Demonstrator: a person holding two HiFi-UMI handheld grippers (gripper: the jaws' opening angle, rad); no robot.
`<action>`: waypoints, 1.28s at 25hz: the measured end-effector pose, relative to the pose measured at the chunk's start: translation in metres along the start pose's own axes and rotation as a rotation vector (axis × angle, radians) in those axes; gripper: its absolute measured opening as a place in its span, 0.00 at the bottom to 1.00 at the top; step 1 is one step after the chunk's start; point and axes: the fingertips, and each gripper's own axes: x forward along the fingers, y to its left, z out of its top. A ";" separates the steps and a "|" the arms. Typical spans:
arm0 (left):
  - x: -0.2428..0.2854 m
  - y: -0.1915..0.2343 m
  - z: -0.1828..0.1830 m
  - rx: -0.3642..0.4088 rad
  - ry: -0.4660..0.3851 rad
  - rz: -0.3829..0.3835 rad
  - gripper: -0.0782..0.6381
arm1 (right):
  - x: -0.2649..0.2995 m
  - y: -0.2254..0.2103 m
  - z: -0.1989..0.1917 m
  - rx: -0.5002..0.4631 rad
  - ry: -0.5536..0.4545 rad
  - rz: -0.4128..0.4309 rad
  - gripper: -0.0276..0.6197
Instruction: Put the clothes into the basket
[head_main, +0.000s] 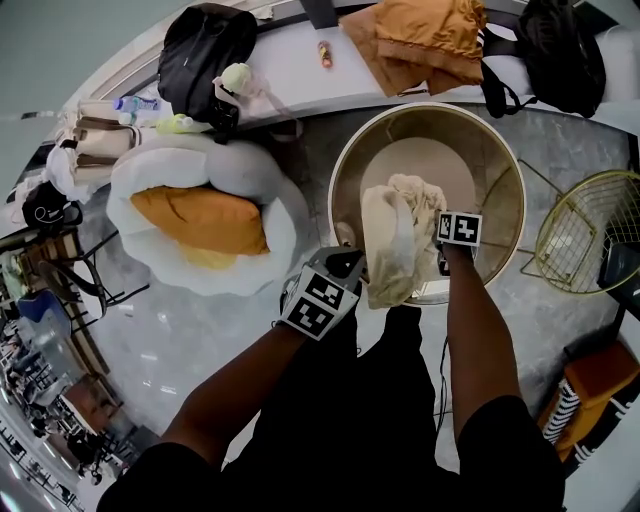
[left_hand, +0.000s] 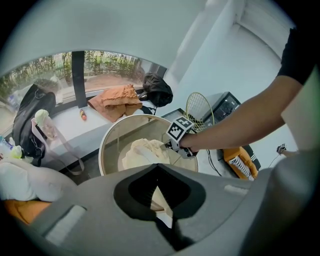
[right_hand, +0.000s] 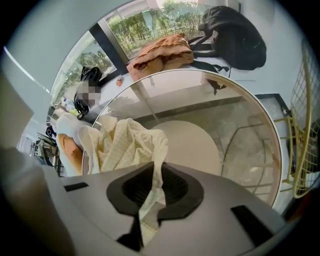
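Cream checked garment (head_main: 395, 240) is held bunched over the near part of the round metal basket (head_main: 497, 165), between both tools. Its lower end is seen hanging across the near rim. Whether it touches the basket floor cannot be told.

The left gripper (head_main: 350, 266) is clamped on a fold of the garment at the near left; in the left gripper view a strip of cloth (left_hand: 142, 152) is pinched where the left gripper (left_hand: 160, 210) narrows. The right gripper (head_main: 438, 262) is clamped on the garment's right side. In the right gripper view the cloth (right_hand: 125, 147) is drawn down through the closed jaws of the right gripper (right_hand: 149, 212), with the basket wall (right_hand: 250, 150) behind it.

Orange clothes (head_main: 420, 40) are left on the white ledge (head_main: 290, 60) beyond the basket. A black bag (head_main: 205, 50) is set on the ledge, far left. A white cushion seat (head_main: 265, 170) with an orange pillow (head_main: 200, 220) is placed left of the basket, and a gold wire frame (head_main: 590, 230) right of it.
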 end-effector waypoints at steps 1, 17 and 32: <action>-0.001 0.001 -0.001 -0.004 0.001 0.003 0.11 | -0.003 0.002 0.000 0.007 -0.012 -0.002 0.10; -0.057 -0.037 0.046 -0.103 -0.173 0.059 0.11 | -0.147 0.096 0.010 -0.054 -0.302 0.260 0.08; -0.136 -0.096 0.036 -0.168 -0.330 0.183 0.11 | -0.322 0.155 -0.007 -0.236 -0.472 0.443 0.08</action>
